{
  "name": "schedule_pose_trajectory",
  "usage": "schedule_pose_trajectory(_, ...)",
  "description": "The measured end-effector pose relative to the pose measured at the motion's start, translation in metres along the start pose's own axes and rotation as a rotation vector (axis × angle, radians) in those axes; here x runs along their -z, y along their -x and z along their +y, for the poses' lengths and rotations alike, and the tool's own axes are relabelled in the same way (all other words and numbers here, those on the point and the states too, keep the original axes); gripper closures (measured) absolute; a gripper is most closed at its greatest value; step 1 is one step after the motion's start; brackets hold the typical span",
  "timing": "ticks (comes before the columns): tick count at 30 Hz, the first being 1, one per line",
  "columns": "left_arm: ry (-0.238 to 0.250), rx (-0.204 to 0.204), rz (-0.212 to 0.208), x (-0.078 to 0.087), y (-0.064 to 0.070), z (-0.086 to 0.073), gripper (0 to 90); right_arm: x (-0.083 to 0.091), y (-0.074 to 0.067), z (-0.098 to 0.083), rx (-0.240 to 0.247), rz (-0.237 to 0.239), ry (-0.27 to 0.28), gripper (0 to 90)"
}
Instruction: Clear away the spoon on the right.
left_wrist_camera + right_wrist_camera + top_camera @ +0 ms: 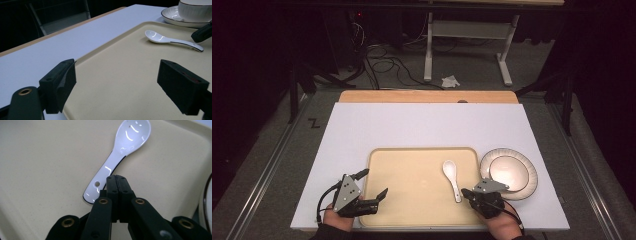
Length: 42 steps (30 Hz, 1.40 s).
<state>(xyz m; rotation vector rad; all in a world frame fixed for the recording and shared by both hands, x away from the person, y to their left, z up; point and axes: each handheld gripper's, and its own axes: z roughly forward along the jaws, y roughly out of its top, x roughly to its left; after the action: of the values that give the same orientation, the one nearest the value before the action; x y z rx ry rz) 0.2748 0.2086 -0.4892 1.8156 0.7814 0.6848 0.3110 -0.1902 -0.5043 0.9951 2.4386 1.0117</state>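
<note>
Looking at the spoon (pixel 117 157) lying on the tray (pixel 412 155) near the counter's right front corner, we risk nudging it: right gripper (pixel 117 178) jaws pressed together beside its handle, left gripper (pixel 117 82) jaws wide, empty.

Just ahead of my right gripper (pixel 117 178) lies a glossy white spoon (pixel 117 157), glazed like ceramic and throwing sharp highlights. Under it I see the tray (pixel 120 75), beige and matt with a fine speckled grain, like plastic. My jaws look like matt black plastic with brass-coloured rivets. Off to the tool's right, the plate (pixel 524 187) and bowl (pixel 508 172) shine like glazed ceramic. My left gripper (pixel 373 186) carries a dull grey metal plate. The table cover (pixel 422 125) is smooth, matt white, with a wooden edge (pixel 427 96) beyond it.
</note>
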Motion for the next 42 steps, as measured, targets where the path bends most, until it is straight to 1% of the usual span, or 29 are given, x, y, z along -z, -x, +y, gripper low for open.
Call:
schedule_pose_trajectory(3, 0.001, 0.001, 0.0, 0.0, 0.0, 0.0, 15.9, -0.003, -0.002, 0.0, 0.006, 0.01, -0.015, 90.0)
schedule_pose_trajectory(11, -0.002, 0.0, 0.0, 0.0, 0.0, 0.0, 15.9, -0.005, -0.006, 0.0, 0.025, 0.027, -0.02, 90.0)
schedule_pose_trajectory(21, -0.001, -0.001, 0.0, 0.0, 0.0, 0.0, 15.9, -0.008, -0.016, 0.002, 0.059, 0.059, -0.017, 90.0)
schedule_pose_trajectory(27, -0.002, -0.001, 0.0, 0.0, 0.0, 0.0, 15.9, -0.009, -0.021, 0.003, 0.076, 0.068, -0.02, 90.0)
schedule_pose_trajectory(35, 0.0, 0.0, 0.0, 0.0, 0.0, 0.0, 15.9, -0.008, -0.019, 0.003, 0.071, 0.066, -0.013, 90.0)
schedule_pose_trajectory(40, 0.001, 0.0, 0.0, 0.0, 0.0, 0.0, 15.9, -0.002, -0.014, 0.004, 0.048, 0.064, 0.026, 89.8)
schedule_pose_trajectory(42, 0.001, 0.001, 0.0, 0.0, 0.0, 0.0, 15.9, 0.002, -0.01, 0.005, 0.034, 0.074, 0.045, 86.0)
